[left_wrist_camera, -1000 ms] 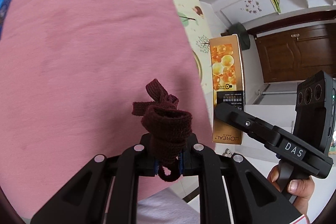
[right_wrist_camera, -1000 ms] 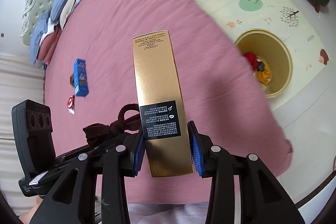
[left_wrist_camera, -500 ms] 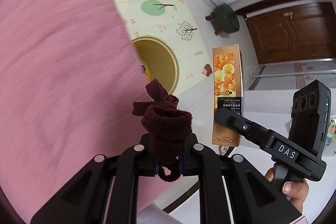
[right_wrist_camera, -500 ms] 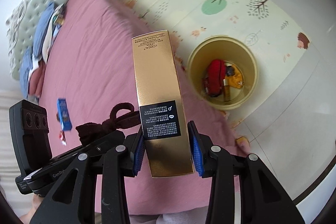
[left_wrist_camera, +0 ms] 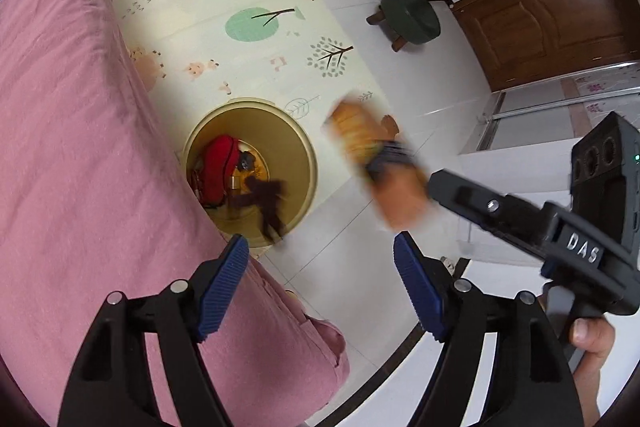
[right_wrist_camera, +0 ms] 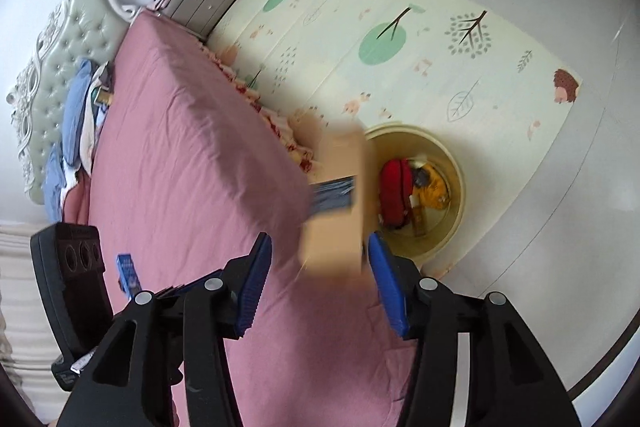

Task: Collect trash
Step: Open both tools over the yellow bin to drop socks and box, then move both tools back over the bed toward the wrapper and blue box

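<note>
Now both grippers spread wide and empty, left gripper (left_wrist_camera: 320, 283), right gripper (right_wrist_camera: 320, 283), blurred gold carton (right_wrist_camera: 336, 203) mid-frame, dark brown cloth (left_wrist_camera: 266, 201) smeared over yellow bin (left_wrist_camera: 308, 155).

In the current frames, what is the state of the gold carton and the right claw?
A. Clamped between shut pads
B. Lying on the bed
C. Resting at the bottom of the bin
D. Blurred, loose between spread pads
D: in the right wrist view the gold carton is motion-blurred between the spread pads of the right claw, above the bin's rim.
</note>
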Tool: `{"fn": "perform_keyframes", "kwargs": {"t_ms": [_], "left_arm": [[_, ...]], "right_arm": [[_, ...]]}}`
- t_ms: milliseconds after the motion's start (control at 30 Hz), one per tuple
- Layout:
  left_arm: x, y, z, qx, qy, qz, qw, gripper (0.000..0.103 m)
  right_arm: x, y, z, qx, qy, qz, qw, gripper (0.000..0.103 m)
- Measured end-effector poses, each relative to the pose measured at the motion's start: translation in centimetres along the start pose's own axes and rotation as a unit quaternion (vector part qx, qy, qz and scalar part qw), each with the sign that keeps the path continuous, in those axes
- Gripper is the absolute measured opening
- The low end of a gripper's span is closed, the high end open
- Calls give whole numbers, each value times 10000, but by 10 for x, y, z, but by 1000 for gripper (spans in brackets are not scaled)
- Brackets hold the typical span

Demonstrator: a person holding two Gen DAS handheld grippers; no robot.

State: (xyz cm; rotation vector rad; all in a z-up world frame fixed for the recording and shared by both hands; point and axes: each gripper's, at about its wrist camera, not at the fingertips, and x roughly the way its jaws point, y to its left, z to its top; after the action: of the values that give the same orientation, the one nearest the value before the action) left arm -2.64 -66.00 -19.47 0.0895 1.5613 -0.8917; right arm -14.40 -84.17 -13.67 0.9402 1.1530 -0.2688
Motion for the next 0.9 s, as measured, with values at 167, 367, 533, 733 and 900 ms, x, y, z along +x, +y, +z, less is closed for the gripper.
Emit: {"fn": "perform_keyframes", "kwargs": {"t_ms": [167,367,533,733,900], "left_arm": [[-2,-1,2,40,24,209,9998,75],[-13,14,-3,-84,-23,320,9994,75],[-35,36,-17,-257,-247,437,9984,76],[-72,77,-50,-646,-483,495,9955,76],[-111,120,-89,-921,-715,704,9907,80]], "right_arm": [[6,-4,3,65,82,-42,9999,50],[16,10,-3,-62,197,-52,9998,50],[21,39,-15,-347,268,-56,9990,50],[29,88,-41,-771,395,-25,9962,50],[44,134,-75,-1070,592,51,9925,50]]}}
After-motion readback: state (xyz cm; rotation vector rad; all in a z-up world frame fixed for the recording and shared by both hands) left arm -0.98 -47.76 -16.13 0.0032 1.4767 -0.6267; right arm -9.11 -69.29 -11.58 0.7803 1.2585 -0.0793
